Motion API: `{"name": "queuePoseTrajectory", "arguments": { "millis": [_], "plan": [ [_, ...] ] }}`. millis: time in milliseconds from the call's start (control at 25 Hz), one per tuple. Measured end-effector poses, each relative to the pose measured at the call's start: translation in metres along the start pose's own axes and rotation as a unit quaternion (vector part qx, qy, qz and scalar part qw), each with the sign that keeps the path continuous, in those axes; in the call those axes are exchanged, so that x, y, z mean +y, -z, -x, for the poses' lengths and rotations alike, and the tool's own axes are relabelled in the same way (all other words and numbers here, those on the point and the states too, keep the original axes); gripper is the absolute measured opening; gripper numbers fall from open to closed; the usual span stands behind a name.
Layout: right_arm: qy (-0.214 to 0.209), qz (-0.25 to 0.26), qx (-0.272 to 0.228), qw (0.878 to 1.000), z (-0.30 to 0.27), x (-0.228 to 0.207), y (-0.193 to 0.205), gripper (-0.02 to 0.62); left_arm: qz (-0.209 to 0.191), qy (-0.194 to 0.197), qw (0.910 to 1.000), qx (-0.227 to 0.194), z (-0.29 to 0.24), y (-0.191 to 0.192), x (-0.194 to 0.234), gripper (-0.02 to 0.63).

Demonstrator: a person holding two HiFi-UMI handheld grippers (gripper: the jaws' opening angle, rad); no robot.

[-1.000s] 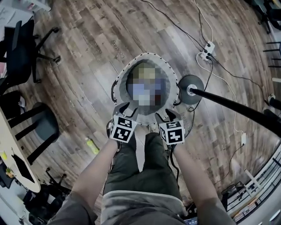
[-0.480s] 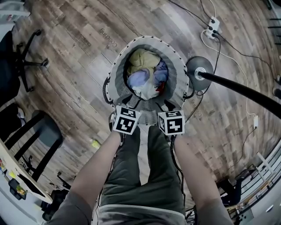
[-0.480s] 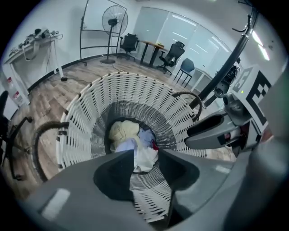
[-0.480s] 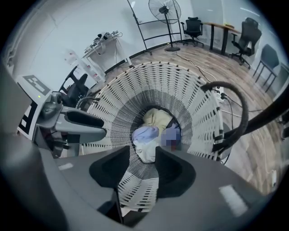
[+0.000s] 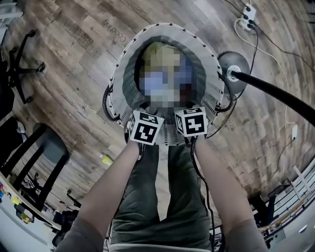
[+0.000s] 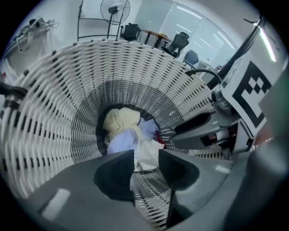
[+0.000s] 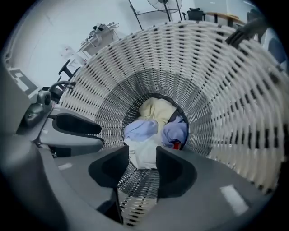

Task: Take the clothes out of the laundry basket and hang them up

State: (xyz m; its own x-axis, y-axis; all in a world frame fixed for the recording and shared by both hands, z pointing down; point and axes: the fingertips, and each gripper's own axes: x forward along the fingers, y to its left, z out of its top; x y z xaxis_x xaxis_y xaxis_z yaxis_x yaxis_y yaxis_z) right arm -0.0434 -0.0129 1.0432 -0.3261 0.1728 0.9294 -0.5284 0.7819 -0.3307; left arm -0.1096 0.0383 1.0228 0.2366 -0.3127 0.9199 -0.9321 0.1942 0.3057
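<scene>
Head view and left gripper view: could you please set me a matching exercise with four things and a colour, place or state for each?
Things:
1 laundry basket
2 round stand base
3 power strip
4 left gripper

Descriptions:
A white, on the floor at the head view's top right
B jaws apart, gripping nothing
C white woven, clothes at the bottom
D dark, beside the basket's rim

Pairs: 1-C, 2-D, 3-A, 4-B
</scene>
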Motion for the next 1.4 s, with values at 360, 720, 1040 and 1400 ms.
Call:
{"name": "queuePoseTrajectory", "arguments": {
  "millis": [360, 720, 1040, 1400],
  "plan": [
    [-0.003, -0.014, 0.071, 0.997, -0.068, -0.020, 0.018, 0.229, 0.091, 0.045, 0.9944, 0.030, -0.079, 0.013, 0.016, 0.190],
    [-0.040, -0.116, 0.121, 0.985, -0.119, -0.027, 0.041, 0.178, 0.114, 0.074, 0.9846, 0.110, -0.152, 0.060, 0.015, 0.193],
    [-0.026, -0.166, 0.078, 0.983, -0.105, -0.037, 0.028, 0.043, 0.111, 0.066, 0.9870, 0.095, -0.142, 0.045, 0.017, 0.008],
    [-0.031, -0.178, 0.025, 0.983, -0.027, -0.028, 0.005, 0.038, 0.108, 0.069, 0.9915, 0.021, -0.069, 0.001, -0.001, 0.006]
  ]
}}
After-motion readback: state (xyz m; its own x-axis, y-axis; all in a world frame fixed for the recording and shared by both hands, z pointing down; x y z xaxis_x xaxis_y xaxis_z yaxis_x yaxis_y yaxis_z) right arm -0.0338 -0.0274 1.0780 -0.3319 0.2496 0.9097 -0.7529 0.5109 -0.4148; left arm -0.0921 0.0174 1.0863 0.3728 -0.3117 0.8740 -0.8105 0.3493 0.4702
